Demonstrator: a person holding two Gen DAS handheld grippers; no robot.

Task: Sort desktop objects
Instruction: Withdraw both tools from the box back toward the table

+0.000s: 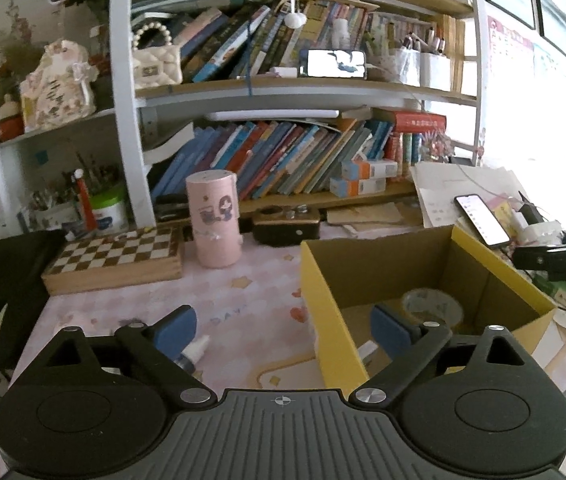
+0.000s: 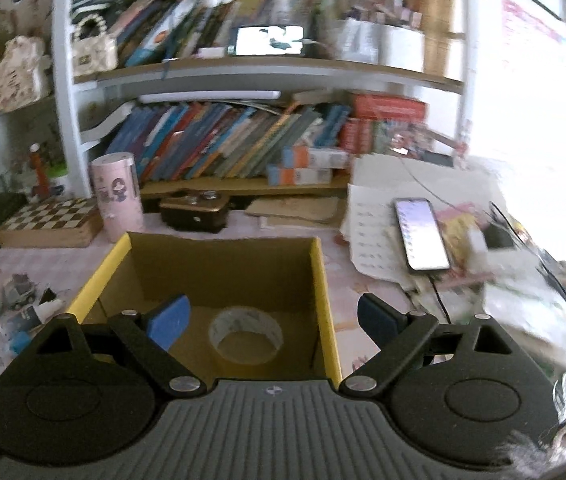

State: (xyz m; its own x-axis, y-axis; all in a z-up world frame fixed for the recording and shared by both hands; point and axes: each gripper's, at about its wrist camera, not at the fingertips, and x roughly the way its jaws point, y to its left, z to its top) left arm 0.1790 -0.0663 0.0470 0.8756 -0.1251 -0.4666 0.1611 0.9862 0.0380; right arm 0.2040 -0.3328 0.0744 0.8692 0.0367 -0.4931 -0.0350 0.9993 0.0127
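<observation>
We are holding the left gripper (image 1: pixel 283 330) with its blue pads spread wide and nothing between them, so it is ready for the next object. Just beyond its left pad a small white-tipped bottle (image 1: pixel 197 350) is lying on the pink patterned desk mat (image 1: pixel 243 292), still waiting to be sorted, we think. Further ahead on the left a wooden chessboard box (image 1: pixel 117 258) and a smooth pink cylinder (image 1: pixel 217 220) are standing near the bookshelf. Ahead of the right pad the cardboard box (image 1: pixel 325 308) is standing open, with yellow outside and plain brown inside, probably as the collecting place. A roll of clear tape (image 1: pixel 433 306) is lying flat on its bottom. We are holding the right gripper (image 2: pixel 273 320) over this same box, also wide and empty, and the tape roll is directly ahead between its pads. To its left, small blurred items (image 2: pixel 23 308) are lying on the mat; to its right, a phone (image 2: pixel 421 234) is resting on papers.
</observation>
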